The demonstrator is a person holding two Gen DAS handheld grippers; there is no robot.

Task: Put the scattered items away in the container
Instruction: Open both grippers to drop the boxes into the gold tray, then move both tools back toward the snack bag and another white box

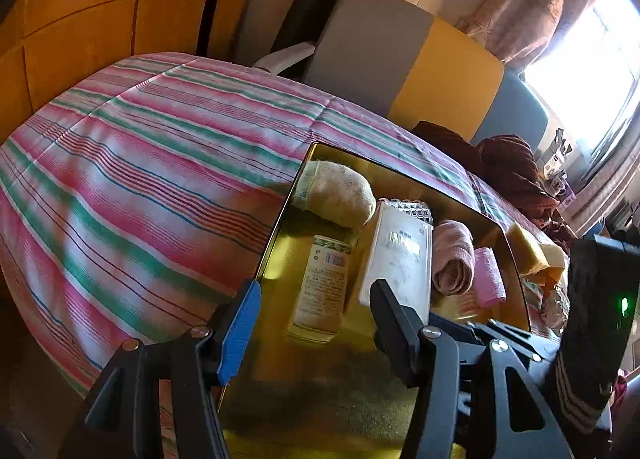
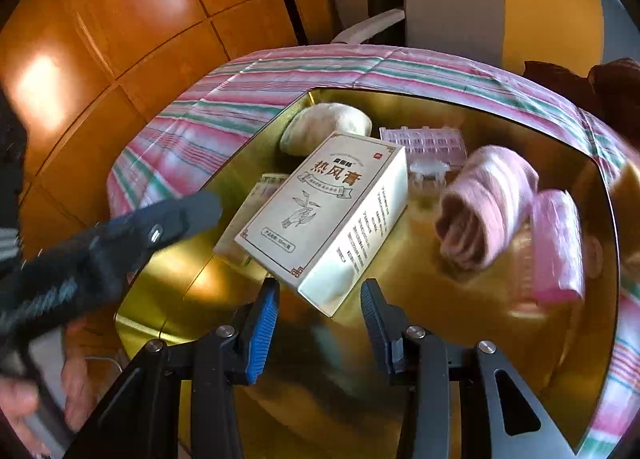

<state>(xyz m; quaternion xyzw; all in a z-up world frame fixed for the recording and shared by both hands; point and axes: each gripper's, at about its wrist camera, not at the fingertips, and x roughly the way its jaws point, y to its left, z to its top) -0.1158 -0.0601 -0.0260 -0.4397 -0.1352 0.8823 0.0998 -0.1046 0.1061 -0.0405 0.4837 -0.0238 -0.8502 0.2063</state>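
A gold tin [image 1: 312, 399] [image 2: 440, 331] lies on the bed. In it are a white printed box [image 2: 320, 211] [image 1: 400, 255] leaning on a pale bottle [image 1: 320, 283], a beige rolled sock [image 2: 324, 127], a pink rolled sock [image 2: 484, 207], a pink roll [image 2: 556, 247] and a clear pill organiser [image 2: 424, 139]. My right gripper [image 2: 322, 283] is open, with the box's near corner between its fingertips and a thin gap on each side. My left gripper [image 1: 316, 287] is open astride the tin's left wall, blue finger outside and black finger inside.
A pink and green striped bedspread [image 1: 140, 179] surrounds the tin. Yellow cloths [image 1: 528, 251] and a dark brown garment [image 1: 516, 171] lie beyond its right side. Wooden cabinet doors [image 1: 100, 19] stand behind the bed. A hand [image 2: 76, 379] grips the left tool at the lower left.
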